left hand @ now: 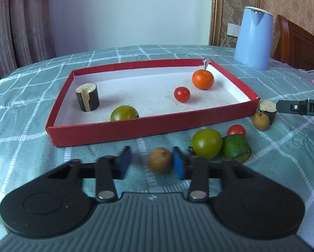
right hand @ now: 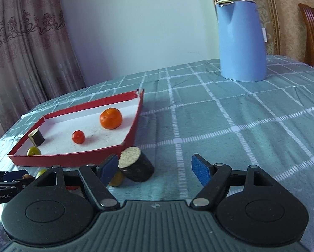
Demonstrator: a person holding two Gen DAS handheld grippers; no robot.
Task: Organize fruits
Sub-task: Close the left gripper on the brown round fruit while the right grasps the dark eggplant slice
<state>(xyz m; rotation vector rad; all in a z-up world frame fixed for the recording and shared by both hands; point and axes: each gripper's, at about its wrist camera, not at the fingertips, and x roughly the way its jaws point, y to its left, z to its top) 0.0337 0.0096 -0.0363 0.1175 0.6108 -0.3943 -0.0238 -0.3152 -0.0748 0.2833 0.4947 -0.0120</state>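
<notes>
Teal plaid tablecloth (right hand: 230,126), pinkish patterned curtain (right hand: 24,52) left, plain pale wall (left hand: 131,10), damask wallpaper (right hand: 283,10) and wooden chair (left hand: 299,42) right.

Readable: "GenRobot.AI" in white on the dark body of the left gripper (right hand: 9,181), at the left edge of the right wrist view. Partial white marks, "G" and "D", on the right gripper (left hand: 299,108).
</notes>
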